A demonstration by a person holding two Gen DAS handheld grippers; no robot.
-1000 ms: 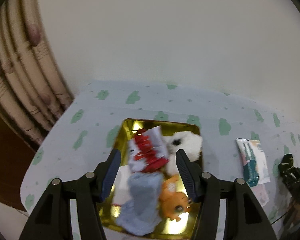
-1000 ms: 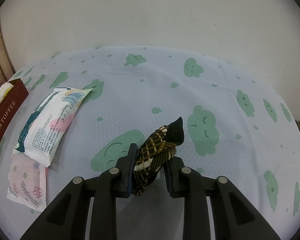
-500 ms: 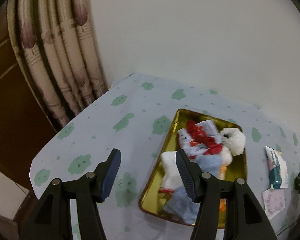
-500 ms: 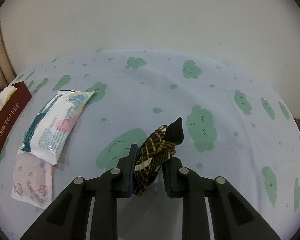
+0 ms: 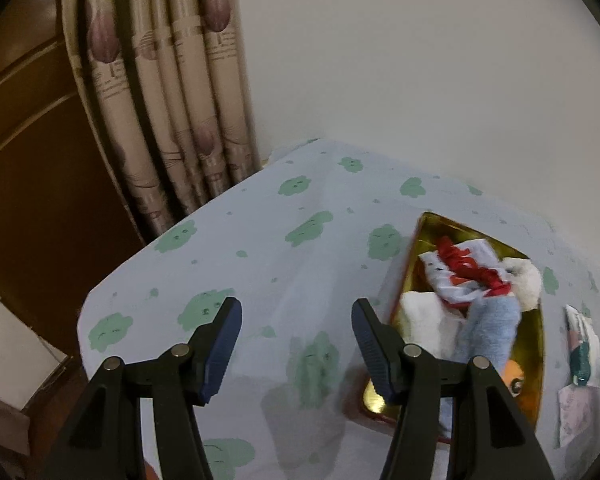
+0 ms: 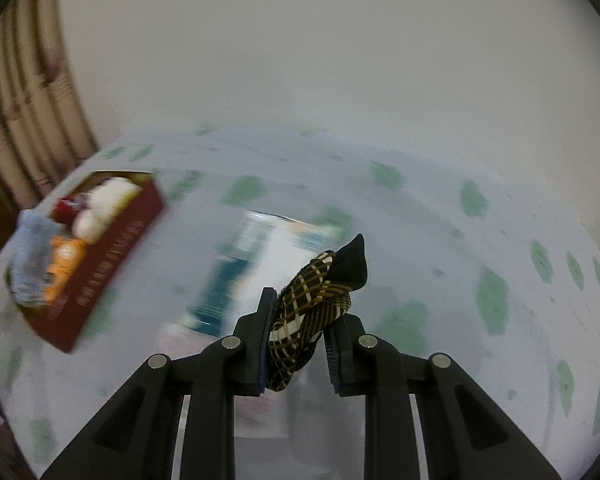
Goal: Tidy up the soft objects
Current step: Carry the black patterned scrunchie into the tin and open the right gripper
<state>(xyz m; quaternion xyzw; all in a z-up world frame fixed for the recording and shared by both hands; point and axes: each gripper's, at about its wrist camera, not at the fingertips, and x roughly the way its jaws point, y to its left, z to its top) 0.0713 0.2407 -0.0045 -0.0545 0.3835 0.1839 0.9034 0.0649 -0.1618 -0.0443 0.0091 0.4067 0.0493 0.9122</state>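
The black-and-tan plaid sock point(image 6: 310, 320) is pinched between the jaws of the right gripper point(image 6: 298, 346), which are closed tight on it and hold it clear above the bench point(image 6: 420, 216). Off to that gripper's left sits the toffee tin point(image 6: 112, 256), already holding a pale blue sock point(image 5: 488, 332), a red-and-white cloth point(image 5: 460, 276), a white plush toy point(image 5: 526, 280), a folded white cloth point(image 5: 422, 316) and an orange toy point(image 5: 514, 376). By the look of it, most of the sorting is done and the plaid sock has yet to go in. The left gripper point(image 5: 296, 344) hangs with jaws wide apart and empty, over bare cloth beside the tin. A tissue packet point(image 6: 256, 264) lies between tin and sock. The bench wears a pale cloth with green cloud faces; behind it are a plain wall point(image 5: 400, 60) and a beige curtain point(image 5: 172, 100).
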